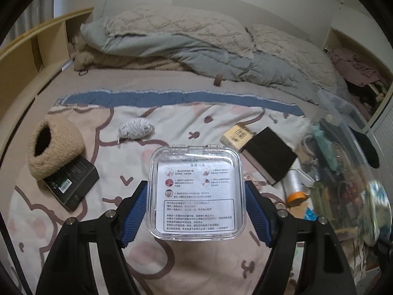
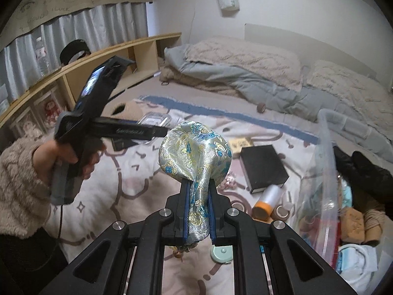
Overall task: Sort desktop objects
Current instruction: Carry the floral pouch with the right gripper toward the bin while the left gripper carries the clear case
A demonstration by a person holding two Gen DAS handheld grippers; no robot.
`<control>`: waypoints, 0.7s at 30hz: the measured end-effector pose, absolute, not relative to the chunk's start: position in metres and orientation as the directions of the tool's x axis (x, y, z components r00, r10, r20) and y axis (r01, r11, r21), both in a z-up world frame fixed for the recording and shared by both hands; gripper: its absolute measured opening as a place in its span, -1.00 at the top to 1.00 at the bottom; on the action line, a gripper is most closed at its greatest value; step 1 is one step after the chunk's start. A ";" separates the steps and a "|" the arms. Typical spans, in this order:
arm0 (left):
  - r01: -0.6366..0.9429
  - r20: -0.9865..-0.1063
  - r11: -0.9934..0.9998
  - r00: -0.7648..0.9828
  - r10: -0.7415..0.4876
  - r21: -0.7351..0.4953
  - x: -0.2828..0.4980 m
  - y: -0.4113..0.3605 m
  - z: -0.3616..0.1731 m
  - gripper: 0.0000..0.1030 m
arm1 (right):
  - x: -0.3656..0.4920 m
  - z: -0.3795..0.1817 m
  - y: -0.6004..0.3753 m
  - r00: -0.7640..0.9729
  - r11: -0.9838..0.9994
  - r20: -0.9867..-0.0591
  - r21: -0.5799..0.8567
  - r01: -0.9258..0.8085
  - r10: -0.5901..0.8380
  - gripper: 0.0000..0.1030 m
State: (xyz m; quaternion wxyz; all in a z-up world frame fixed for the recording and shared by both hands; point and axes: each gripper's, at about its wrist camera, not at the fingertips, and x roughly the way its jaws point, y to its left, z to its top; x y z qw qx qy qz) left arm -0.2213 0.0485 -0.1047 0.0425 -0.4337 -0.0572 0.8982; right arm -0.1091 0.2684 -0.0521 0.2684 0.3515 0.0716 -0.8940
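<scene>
jaws clamped — clear case (image 1: 196,194), brocade pouch (image 2: 196,157)

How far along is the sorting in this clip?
Done: the clear bin on the right already holds assorted items. In hand: the left hand-held gripper grips a clear plastic case; the right hand-held gripper pinches a brocade pouch. Left on the blanket: black book, black box, fuzzy slipper, string ball.

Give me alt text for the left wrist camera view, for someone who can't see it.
The left gripper holds a clear square plastic case with a printed instruction sheet above a patterned bedspread. On the bedspread lie a tan fuzzy slipper, a black box and a black notebook.
</scene>
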 end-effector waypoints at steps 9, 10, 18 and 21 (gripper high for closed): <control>-0.079 -0.722 -0.990 -0.678 0.142 -0.121 -0.188 0.062 -0.058 -0.46 | -0.106 -0.009 0.285 -0.686 -0.891 -0.614 0.064 0.449 -0.390 0.73; -0.084 -0.717 -0.989 -0.682 0.145 -0.120 -0.185 0.064 -0.055 -0.46 | -0.106 -0.003 0.287 -0.697 -0.897 -0.606 0.065 0.438 -0.384 0.73; -0.127 -0.674 -0.983 -0.715 0.185 -0.135 -0.167 0.077 -0.024 -0.46 | -0.098 0.038 0.295 -0.763 -0.924 -0.543 0.068 0.376 -0.350 0.73; -0.141 -0.655 -0.980 -0.729 0.198 -0.139 -0.163 0.083 -0.013 -0.46 | -0.093 0.052 0.299 -0.784 -0.932 -0.517 0.084 0.354 -0.344 0.73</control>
